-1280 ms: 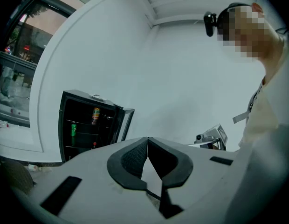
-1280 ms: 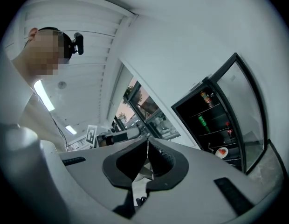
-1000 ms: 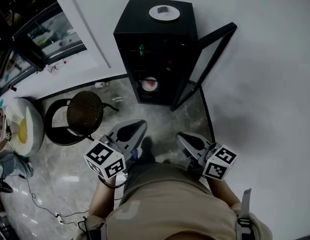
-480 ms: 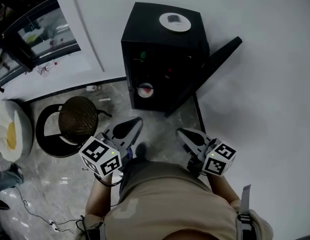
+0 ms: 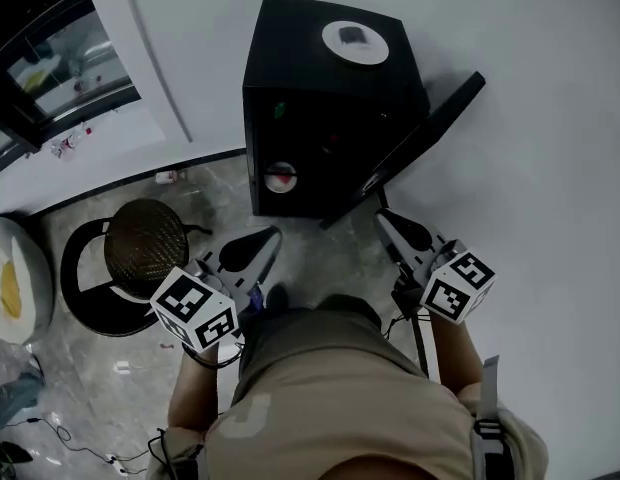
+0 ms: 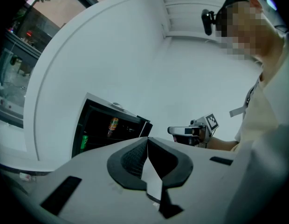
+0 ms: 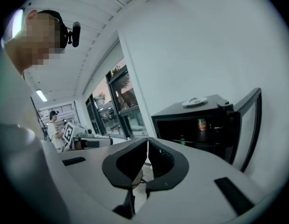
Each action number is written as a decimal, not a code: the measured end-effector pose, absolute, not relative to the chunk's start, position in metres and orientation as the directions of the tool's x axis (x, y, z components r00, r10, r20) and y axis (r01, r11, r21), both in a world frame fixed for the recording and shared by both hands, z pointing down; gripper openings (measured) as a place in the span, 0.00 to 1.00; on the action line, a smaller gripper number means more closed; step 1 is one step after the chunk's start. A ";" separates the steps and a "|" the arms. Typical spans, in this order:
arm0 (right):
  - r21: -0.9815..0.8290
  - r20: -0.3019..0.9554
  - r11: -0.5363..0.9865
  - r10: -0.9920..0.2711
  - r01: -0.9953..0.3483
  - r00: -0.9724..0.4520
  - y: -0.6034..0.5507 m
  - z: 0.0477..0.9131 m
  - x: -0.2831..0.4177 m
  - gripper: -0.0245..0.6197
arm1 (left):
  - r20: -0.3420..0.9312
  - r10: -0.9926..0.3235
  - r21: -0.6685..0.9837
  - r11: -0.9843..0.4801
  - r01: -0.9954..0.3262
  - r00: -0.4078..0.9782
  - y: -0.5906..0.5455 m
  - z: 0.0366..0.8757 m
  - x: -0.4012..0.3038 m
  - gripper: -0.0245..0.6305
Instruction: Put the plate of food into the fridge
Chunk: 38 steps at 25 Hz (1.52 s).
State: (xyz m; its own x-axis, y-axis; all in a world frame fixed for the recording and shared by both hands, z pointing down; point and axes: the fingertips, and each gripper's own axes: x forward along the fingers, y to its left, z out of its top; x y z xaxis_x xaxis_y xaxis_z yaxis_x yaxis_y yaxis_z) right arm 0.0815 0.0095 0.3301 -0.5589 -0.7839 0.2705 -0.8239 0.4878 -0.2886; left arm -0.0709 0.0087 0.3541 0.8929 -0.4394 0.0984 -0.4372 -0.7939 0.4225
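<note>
Fridge (image 5: 330,98): black, stood against the white wall, front open.
Door (image 5: 435,118): swung out on the right of the head view, bottom corner near the floor (image 5: 320,253).
Plate of food (image 5: 280,176): sat low inside the Fridge, white with something red on it, well apart from both tongs.
Left gripper (image 6: 147,141): clenched, jaws pressed together on nothing; held in front of the person's body, aimed toward the Fridge.
Right gripper (image 7: 147,144): clenched too, nothing between the jaws; held out ahead of the Left gripper, tips near the Door's bottom corner.
Cans: 1 orange can (image 6: 113,124) on an upper shelf, 1 green can (image 6: 84,141) lower down.
Round dish (image 5: 354,40): white, lay on top of the Fridge with 1 small dark item on it.
Stool (image 5: 140,243): round dark seat in a black ring frame, stood on the marbled floor to the left of the Left gripper.
</note>
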 end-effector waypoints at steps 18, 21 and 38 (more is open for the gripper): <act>-0.012 0.321 0.636 -0.728 -0.771 -0.606 -0.092 0.283 0.121 0.07 | 0.133 -0.499 0.444 -0.743 -0.502 0.856 -0.052 0.359 -0.043 0.05; -0.001 0.341 0.654 -0.711 -0.756 -0.616 -0.108 0.285 0.127 0.07 | 0.156 -0.492 0.438 -0.743 -0.506 0.857 -0.062 0.360 -0.029 0.05; -0.264 0.499 0.508 -0.655 -0.820 -0.567 -0.253 0.282 0.199 0.07 | 0.204 -0.461 0.444 -0.743 -0.502 0.863 -0.083 0.372 0.005 0.05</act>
